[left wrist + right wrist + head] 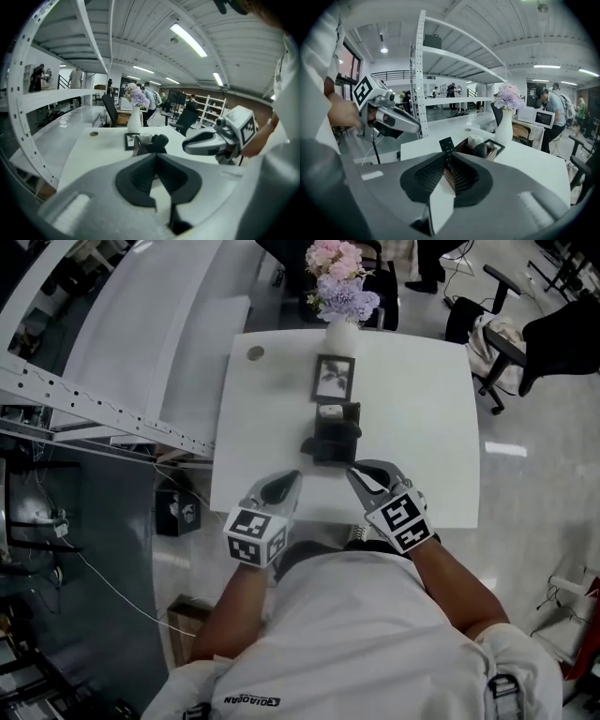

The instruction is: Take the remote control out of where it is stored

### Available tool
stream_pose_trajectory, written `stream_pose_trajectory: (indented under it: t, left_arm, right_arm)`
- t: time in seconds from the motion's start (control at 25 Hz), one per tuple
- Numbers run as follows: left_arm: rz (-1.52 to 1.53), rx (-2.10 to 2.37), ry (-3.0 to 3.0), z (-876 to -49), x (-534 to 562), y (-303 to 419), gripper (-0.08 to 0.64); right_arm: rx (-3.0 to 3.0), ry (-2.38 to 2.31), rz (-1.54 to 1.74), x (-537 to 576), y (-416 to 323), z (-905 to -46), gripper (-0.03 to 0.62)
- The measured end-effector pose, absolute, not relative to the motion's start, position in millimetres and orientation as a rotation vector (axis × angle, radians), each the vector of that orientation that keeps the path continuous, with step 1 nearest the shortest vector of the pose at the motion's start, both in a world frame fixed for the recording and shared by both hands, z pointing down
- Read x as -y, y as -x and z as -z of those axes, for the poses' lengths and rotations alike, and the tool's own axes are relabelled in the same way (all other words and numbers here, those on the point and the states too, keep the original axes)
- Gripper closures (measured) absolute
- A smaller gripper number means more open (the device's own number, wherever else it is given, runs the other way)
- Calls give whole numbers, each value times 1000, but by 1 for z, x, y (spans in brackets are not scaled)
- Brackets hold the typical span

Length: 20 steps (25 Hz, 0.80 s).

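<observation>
White square table [422, 409] in an open office. A white shelving rack [112, 409] runs close along its left edge, and there is open floor on the right with an office chair [497, 343] off the far right corner. The near strip of table is bare, as are both side margins. A small round disc [255, 353] sits at the far left corner.

Objects sit in one line down the middle: a vase [342, 334] with flowers [339, 282] at the far edge, then a picture frame [335, 377], then a dark organizer box [337, 432].

Box contents, from the right gripper view: a white roll [475, 139], a dark rounded item [481, 150] (can't tell what it is), and the remote control [446, 144]. The remote stands upright at the box's left end as that view sees it, its top sticking out above the rim.

Left gripper [294, 475] is over the near table edge, apart from the box, with its jaw tips together and nothing in them. Right gripper [352, 471] is just short of the box, aimed at the remote. Its jaws are only a slit apart and pinch nothing; the remote is beyond the tips, not between the pads.
</observation>
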<state>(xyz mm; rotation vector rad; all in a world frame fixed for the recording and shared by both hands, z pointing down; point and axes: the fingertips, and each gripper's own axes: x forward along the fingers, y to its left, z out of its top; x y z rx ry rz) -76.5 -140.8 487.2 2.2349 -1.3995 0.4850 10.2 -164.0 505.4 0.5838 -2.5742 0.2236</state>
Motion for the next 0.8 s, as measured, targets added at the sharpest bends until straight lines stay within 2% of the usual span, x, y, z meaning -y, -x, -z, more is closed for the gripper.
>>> stream_pose_trajectory:
  t: [0.8]
  left_arm:
    - [-566, 1236, -2300, -513, 163, 118, 557]
  right_arm:
    - [2366, -646, -14, 189, 64, -555, 407]
